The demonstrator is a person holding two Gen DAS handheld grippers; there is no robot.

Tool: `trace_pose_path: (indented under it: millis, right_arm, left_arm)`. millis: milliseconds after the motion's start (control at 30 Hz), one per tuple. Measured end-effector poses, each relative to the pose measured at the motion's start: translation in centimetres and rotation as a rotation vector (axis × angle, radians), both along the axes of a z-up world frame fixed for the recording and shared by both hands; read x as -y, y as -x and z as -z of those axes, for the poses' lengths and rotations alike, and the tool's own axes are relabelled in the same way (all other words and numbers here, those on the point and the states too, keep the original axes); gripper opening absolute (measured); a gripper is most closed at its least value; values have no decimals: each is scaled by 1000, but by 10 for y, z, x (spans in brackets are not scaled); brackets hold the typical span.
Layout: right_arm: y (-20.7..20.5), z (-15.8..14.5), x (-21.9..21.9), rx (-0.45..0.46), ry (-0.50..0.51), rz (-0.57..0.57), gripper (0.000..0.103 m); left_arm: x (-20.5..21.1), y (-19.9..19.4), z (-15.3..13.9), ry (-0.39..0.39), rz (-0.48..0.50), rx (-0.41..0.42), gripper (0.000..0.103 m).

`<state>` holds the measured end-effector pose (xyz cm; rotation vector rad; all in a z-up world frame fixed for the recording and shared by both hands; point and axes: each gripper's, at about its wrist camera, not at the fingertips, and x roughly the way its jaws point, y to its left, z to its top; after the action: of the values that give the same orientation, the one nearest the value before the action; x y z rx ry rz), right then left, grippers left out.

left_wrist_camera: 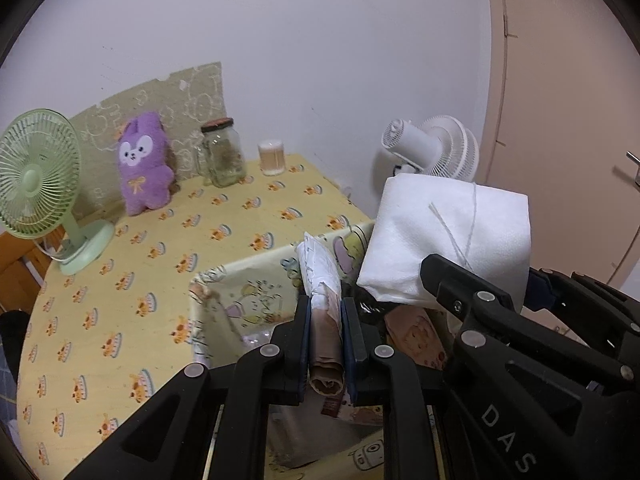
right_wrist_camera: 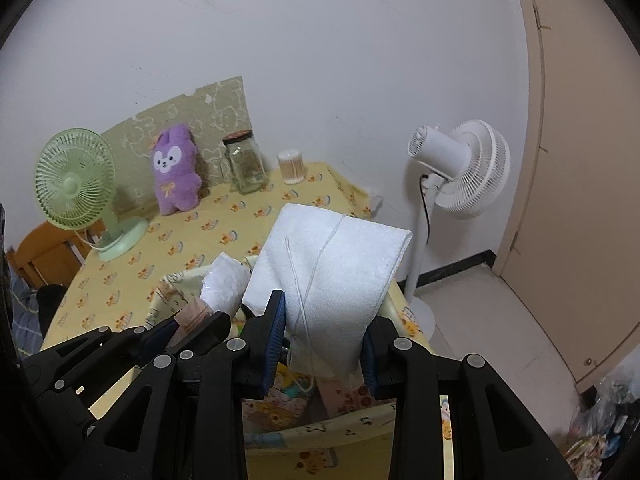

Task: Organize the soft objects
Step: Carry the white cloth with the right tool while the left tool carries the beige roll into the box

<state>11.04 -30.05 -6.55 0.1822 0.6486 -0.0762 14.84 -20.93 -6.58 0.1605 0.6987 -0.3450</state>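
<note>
Left tongs (left_wrist_camera: 326, 344): clenched on rolled cloth (left_wrist_camera: 324, 300).
Right tongs (right_wrist_camera: 322, 340): clenched on white folded cloth (right_wrist_camera: 332, 264).
Fabric box (left_wrist_camera: 216, 292): below both; printed fabrics seen inside.

Pretty dim, flat indoor light with a purplish tint on the wall (left_wrist_camera: 320, 40). Soft shadows behind the green fan (right_wrist_camera: 76, 184). Heavy fisheye bending and black corners. Mostly sharp, no real glare.

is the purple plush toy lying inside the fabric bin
No, the purple plush toy stands on the yellow tablecloth against the wall, between the green fan and the glass jar, well apart from the fabric bin.
</note>
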Motion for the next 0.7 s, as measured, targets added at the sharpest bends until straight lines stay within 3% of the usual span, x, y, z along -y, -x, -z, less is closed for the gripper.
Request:
trace_pose_path:
  millis: [67, 300, 433, 567, 700]
  right_arm:
    - [-1, 4, 2, -9, -1, 4, 36]
    - [-2, 13, 4, -30, -11, 5, 36]
    - [-2, 15, 0, -33, -16, -14, 36]
    - [-5, 18, -8, -42, -36, -47, 36]
    - [-8, 26, -14, -65, -63, -62, 36]
  left_arm:
    - [2, 0, 3, -11, 3, -5, 24]
    - [4, 0, 11, -39, 9, -31, 40]
    - [-1, 4, 10, -55, 9, -28, 57]
    - [-7, 8, 9, -73, 3, -22, 66]
    - [-12, 10, 12, -92, 7, -33, 67]
